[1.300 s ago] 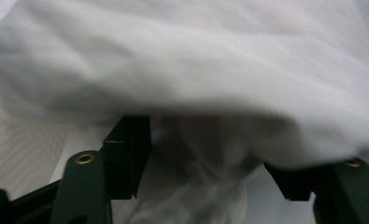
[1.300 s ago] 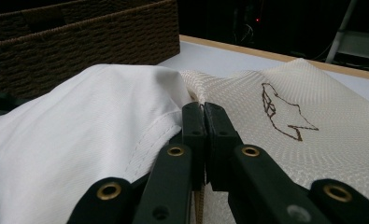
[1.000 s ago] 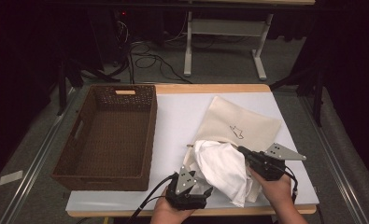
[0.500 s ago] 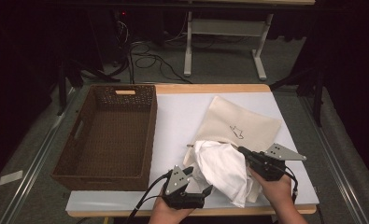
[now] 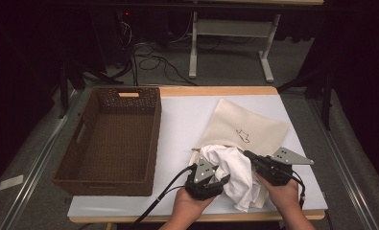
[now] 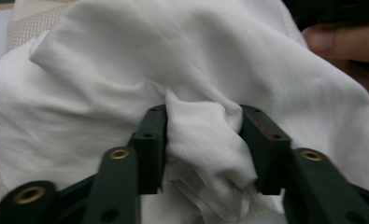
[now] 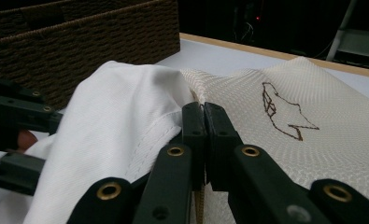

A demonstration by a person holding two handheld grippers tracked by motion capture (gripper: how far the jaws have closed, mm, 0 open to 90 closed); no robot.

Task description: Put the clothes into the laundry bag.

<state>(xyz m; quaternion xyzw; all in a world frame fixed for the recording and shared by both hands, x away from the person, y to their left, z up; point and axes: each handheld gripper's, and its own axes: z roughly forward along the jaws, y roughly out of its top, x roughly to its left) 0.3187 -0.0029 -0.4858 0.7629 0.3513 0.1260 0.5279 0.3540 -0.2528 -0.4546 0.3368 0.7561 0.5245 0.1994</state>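
white garment (image 5: 235, 175) bunched at mouth of cream bag (image 5: 247, 132), near front edge of counter (image 5: 182, 124). left gripper (image 6: 203, 144) jaws just been closing, fold of garment pinched between them. right gripper (image 7: 204, 122) jaws together, clamped on bag's edge (beside garment). wicker basket (image 5: 111, 139) at left, well apart.

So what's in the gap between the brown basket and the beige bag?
In the high view, only bare white table top lies between the basket and the bag; nothing else sits there.
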